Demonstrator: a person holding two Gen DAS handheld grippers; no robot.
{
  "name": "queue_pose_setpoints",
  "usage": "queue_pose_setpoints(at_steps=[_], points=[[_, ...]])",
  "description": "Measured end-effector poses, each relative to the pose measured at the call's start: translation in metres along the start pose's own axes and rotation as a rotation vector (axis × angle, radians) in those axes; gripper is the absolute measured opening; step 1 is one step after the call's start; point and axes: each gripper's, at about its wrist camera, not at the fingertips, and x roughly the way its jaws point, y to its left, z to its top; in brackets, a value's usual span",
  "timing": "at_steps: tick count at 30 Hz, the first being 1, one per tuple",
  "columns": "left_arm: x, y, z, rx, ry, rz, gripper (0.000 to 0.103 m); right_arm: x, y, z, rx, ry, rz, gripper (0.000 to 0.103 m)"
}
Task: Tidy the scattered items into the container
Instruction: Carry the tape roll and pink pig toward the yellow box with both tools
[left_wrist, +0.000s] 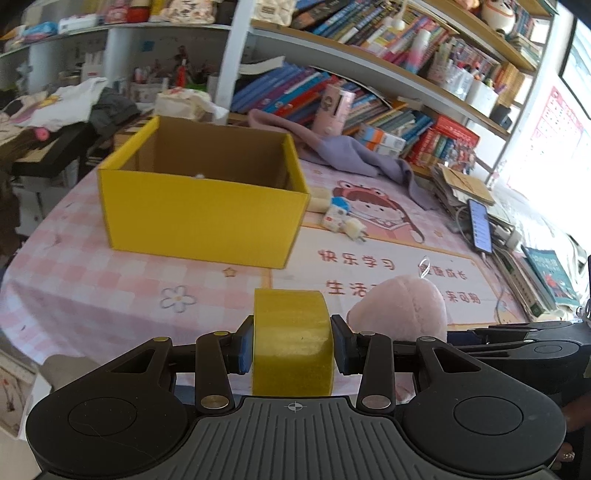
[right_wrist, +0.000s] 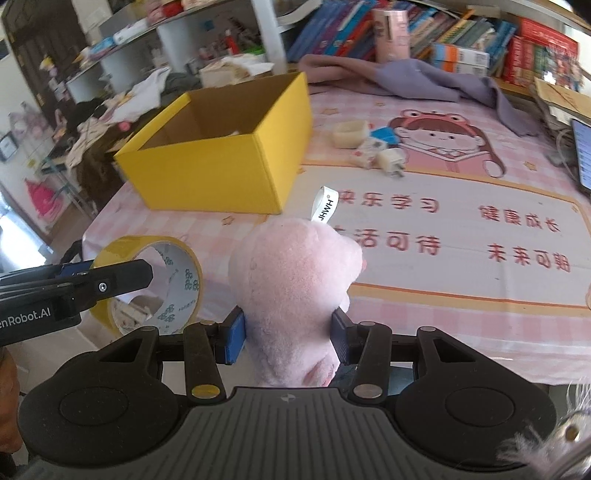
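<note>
- The left gripper (left_wrist: 293, 345) has its fingers closed on a roll of yellow tape (left_wrist: 293, 339); the blue pads press on the two flat sides of the roll, which stands on edge between them.
- The right gripper (right_wrist: 288, 336) has its fingers closed on a pink plush toy (right_wrist: 291, 280); a white label (right_wrist: 325, 205) sticks up from the top of the toy.
- Both held things sit side by side, the tape to the left of the toy, above the near edge of the table (right_wrist: 461, 295).
- The yellow box (left_wrist: 207, 206) stands open-topped on the table ahead of both grippers, toward the left edge; its near wall faces the left gripper squarely, and a small pale object shows inside it.
- A bare strip of checked tablecloth (left_wrist: 110, 280) lies between the grippers and the near wall of the box.
- To the right of the box, near its right wall, lie a cream container (right_wrist: 349, 133), a small blue-and-white carton (right_wrist: 373, 146) and a white plug (right_wrist: 391, 160), close together.
- A purple cloth (right_wrist: 424, 81) lies along the far edge of the table below the bookshelves (left_wrist: 406, 48).
- A phone (left_wrist: 480, 225) rests on stacked books at the right edge.
</note>
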Motion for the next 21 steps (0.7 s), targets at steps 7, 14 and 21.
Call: queue_pose_setpoints(at_steps=[7, 14, 21], points=[[-0.010, 0.020, -0.005, -0.040, -0.002, 0.048, 0.039, 0.013, 0.025, 0.002, -0.063, 0.028, 0.051, 0.044], [-0.016, 0.037, -0.006, -0.070, -0.007, 0.081, 0.039, 0.022, 0.042, 0.008, -0.102, 0.042, 0.095, 0.044], [-0.018, 0.050, -0.001, -0.111, -0.024, 0.122, 0.039, 0.034, 0.062, 0.022, -0.181, 0.052, 0.154, 0.045]])
